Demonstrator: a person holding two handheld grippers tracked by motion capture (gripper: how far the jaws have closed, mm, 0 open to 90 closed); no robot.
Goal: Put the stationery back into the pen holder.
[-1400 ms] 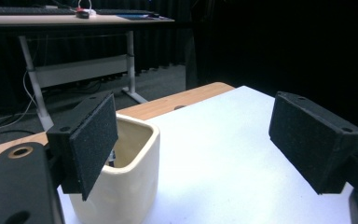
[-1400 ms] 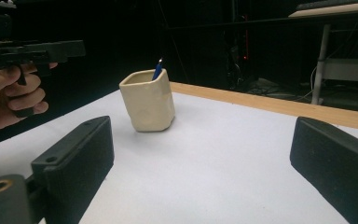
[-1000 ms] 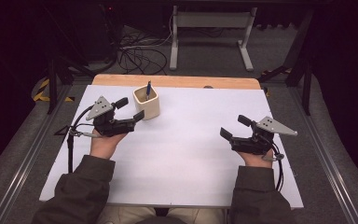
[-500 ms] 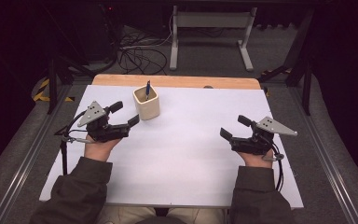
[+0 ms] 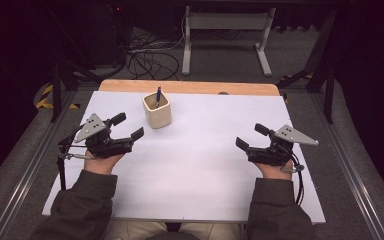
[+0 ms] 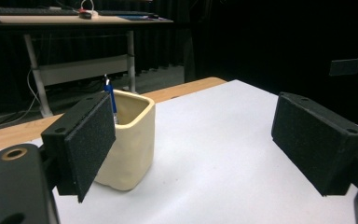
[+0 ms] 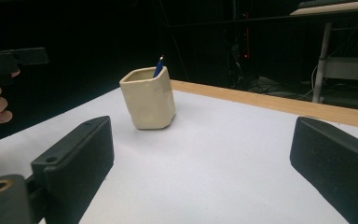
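Cream-coloured and square-mouthed, a ceramic cup (image 5: 157,109) stands upright on the white sheet (image 5: 200,165) near the table's far left, a blue pen (image 5: 158,95) leaning inside it; the left gripper (image 5: 128,126) hovers just beside the cup, on the person's side of it, jaws spread wide and holding nothing. Well apart on the right side of the sheet, the right gripper (image 5: 251,136) is held low, its jaws likewise wide open and empty; both point towards the far edge.
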